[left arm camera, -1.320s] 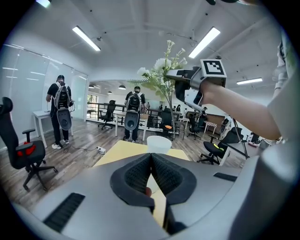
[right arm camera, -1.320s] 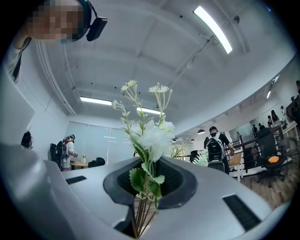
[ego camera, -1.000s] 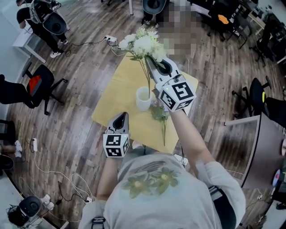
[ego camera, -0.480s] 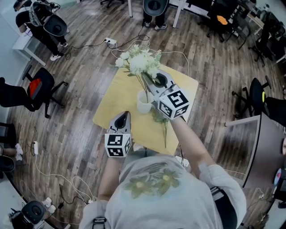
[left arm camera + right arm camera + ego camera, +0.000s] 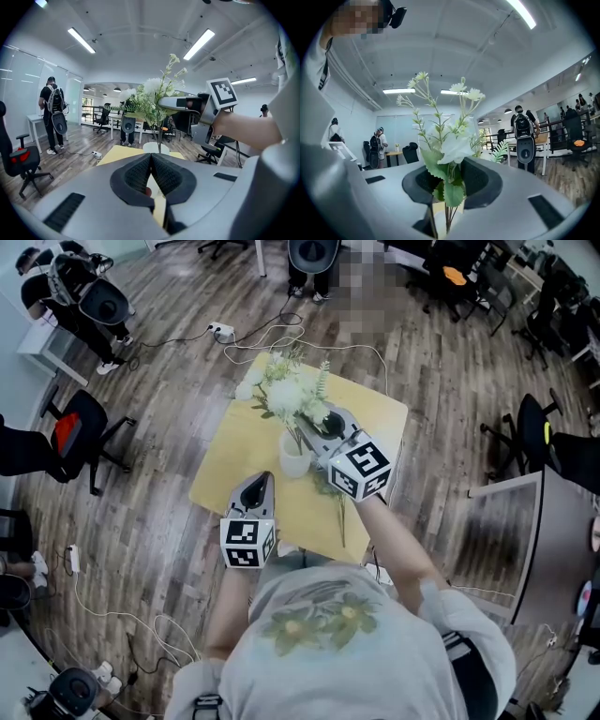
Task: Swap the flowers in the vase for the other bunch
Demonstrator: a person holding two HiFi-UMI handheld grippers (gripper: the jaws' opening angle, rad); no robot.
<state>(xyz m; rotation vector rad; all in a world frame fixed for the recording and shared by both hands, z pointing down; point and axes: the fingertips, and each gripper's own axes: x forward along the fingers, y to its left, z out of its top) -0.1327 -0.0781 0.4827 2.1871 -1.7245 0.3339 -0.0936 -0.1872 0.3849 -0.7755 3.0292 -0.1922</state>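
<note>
A white vase [image 5: 293, 463] stands upright on the yellow table [image 5: 234, 456]. A bunch of white flowers [image 5: 286, 395] rises from it, with the stems running down into its mouth. My right gripper [image 5: 307, 431] is level just above the vase. Its jaws have just been opening, and the stems [image 5: 449, 213] stand loose in the gap of the right gripper [image 5: 449, 183]. The other bunch [image 5: 337, 493], green and thin, lies flat on the table to the right of the vase. My left gripper [image 5: 257, 481] hovers at the near table edge, shut and empty [image 5: 151, 161], pointing at the vase [image 5: 156, 147].
Office chairs [image 5: 80, 427] stand on the wood floor to the left and right [image 5: 539, 432]. A power strip with cables [image 5: 220, 331] lies beyond the table. A person with a backpack [image 5: 52, 115] stands far off to the left. A dark desk edge [image 5: 525, 521] is at the right.
My right gripper has come down with the white bunch, so the flower heads now sit low over the vase. The left gripper has stayed about where it was.
</note>
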